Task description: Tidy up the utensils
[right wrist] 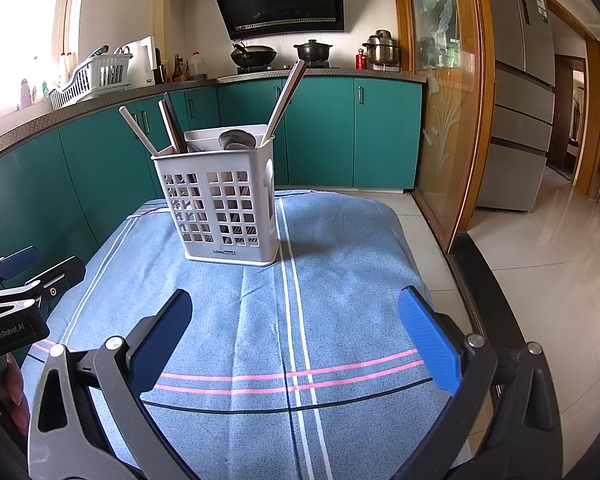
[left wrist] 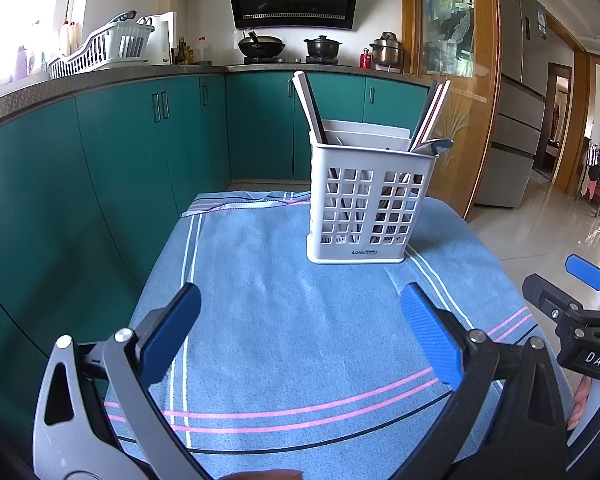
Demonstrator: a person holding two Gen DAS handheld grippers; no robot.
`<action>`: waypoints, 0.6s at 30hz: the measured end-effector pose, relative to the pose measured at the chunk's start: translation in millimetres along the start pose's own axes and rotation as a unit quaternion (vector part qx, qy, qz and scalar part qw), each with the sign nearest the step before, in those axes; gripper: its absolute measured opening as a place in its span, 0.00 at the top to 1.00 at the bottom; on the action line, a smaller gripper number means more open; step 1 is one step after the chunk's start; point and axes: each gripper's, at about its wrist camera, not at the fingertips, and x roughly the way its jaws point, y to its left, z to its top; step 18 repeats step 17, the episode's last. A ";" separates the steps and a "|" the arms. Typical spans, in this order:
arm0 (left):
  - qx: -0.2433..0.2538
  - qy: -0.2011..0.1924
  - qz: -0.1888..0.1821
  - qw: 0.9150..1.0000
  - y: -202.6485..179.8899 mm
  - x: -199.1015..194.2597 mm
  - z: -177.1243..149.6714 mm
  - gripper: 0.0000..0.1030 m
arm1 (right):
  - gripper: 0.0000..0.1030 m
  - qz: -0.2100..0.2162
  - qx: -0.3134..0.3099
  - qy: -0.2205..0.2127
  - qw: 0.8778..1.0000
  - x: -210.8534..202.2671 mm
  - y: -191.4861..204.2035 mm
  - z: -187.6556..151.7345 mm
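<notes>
A white slotted utensil holder stands upright toward the back of the blue cloth. Chopsticks lean out of it on both sides, and a metal spoon rests with its bowl at the rim. My left gripper is open over bare cloth, well short of the holder, with nothing between its blue pads. My right gripper is likewise open and empty. Each gripper shows at the edge of the other's view, the right gripper and the left gripper.
The blue striped cloth covers a small table. Teal cabinets run along the left and back. A glass door in a wooden frame and tiled floor lie to the right. A hand's fingers show by the right gripper.
</notes>
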 end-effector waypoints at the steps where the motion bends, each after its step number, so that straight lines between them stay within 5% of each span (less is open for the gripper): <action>1: 0.001 0.000 -0.001 1.000 -0.2 0.2 -0.3 0.04 | 0.03 0.000 0.000 0.000 1.000 -0.1 0.1 0.0; 18: -0.012 0.018 -0.003 1.000 5.1 5.2 -1.3 0.04 | 0.03 -0.003 0.000 0.003 1.000 3.8 -0.1 -1.6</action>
